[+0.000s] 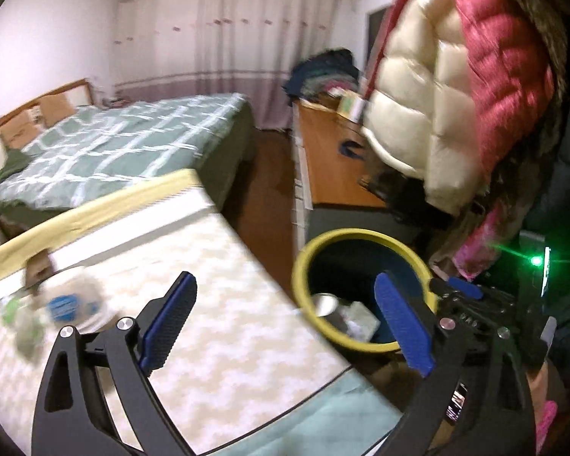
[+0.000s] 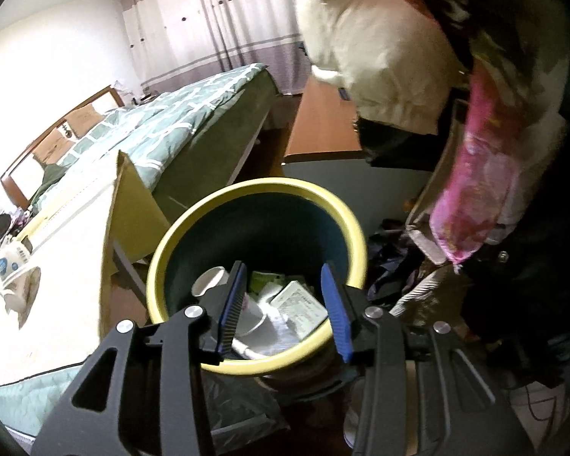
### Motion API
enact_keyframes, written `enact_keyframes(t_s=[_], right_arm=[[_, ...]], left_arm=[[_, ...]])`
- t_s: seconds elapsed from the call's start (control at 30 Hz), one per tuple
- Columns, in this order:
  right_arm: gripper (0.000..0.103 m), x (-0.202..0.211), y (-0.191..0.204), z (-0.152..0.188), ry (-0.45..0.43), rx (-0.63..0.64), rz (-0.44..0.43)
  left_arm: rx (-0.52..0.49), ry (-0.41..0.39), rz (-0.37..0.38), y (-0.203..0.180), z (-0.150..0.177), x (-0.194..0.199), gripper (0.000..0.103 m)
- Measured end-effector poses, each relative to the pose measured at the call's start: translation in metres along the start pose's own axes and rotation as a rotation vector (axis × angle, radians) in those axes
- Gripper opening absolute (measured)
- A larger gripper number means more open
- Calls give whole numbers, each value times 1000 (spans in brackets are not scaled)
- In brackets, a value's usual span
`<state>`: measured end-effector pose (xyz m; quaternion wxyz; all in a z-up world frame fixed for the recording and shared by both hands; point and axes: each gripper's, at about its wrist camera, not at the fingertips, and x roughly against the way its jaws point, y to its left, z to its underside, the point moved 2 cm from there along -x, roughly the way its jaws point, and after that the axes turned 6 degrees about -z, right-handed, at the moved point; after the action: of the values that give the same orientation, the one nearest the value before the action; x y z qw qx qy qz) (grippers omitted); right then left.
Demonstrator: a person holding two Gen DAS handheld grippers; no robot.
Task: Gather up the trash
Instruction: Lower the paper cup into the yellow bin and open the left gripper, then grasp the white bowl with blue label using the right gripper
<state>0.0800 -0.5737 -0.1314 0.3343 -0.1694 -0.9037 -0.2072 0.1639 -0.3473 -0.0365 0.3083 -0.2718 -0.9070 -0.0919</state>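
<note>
You're holding the left gripper (image 1: 285,323) with its jaws spread wide and nothing between them; it's hanging over the mattress (image 1: 216,304) near the corner closest to the bin (image 1: 315,254). Right gripper (image 2: 283,304) is sitting over the bin mouth, jaws partly apart, nothing pinched that I can make out. One bin: round, yellow rim, dark blue inside, standing on the floor just beside that mattress corner. Inside it I'm counting one pale cup (image 2: 211,279) lying against the left wall, one printed carton (image 2: 298,309) near the right wall, one green-and-white wrapper (image 2: 264,277) behind them, plus crumpled white bits underneath, too jumbled to count. Still lying on the mattress toward its far left edge: one white pack with a blue round label (image 1: 70,304) and one greenish scrap (image 1: 21,326) just beside it, both blurred in the left wrist view. The right wrist view is showing the same white pack (image 2: 13,264) near the mattress's far edge. Two puffer jackets, one cream (image 1: 418,98) and one red (image 1: 509,76), are hanging above the bin.
</note>
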Motion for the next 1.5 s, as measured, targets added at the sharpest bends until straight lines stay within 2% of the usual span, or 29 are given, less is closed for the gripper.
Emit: enact_keyframes(t_s=[0.2, 0.4, 0.53, 0.7, 0.87, 1.03, 1.17, 1.3, 1.5], right_arm=[[43, -6, 36, 5, 15, 53, -44], [43, -17, 97, 12, 54, 145, -122], [43, -23, 148, 17, 83, 210, -204], [45, -28, 218, 23, 114, 297, -309], [49, -35, 291, 21, 120, 385, -396], [60, -50, 342, 18, 151, 417, -460], [72, -61, 372, 18, 161, 454, -448], [80, -73, 384, 19, 172, 481, -422], [81, -92, 396, 19, 189, 497, -389]], left_arm=[[99, -66, -201, 84, 27, 57, 95], [259, -82, -391, 178, 67, 110, 95], [339, -90, -477, 224, 89, 135, 95], [372, -100, -508, 252, 104, 145, 95], [383, -74, -486, 260, 115, 133, 95], [398, -44, -487, 267, 121, 115, 95], [427, -20, -506, 284, 131, 106, 95], [465, 3, -508, 301, 140, 99, 95], [473, 17, -502, 313, 146, 91, 95]])
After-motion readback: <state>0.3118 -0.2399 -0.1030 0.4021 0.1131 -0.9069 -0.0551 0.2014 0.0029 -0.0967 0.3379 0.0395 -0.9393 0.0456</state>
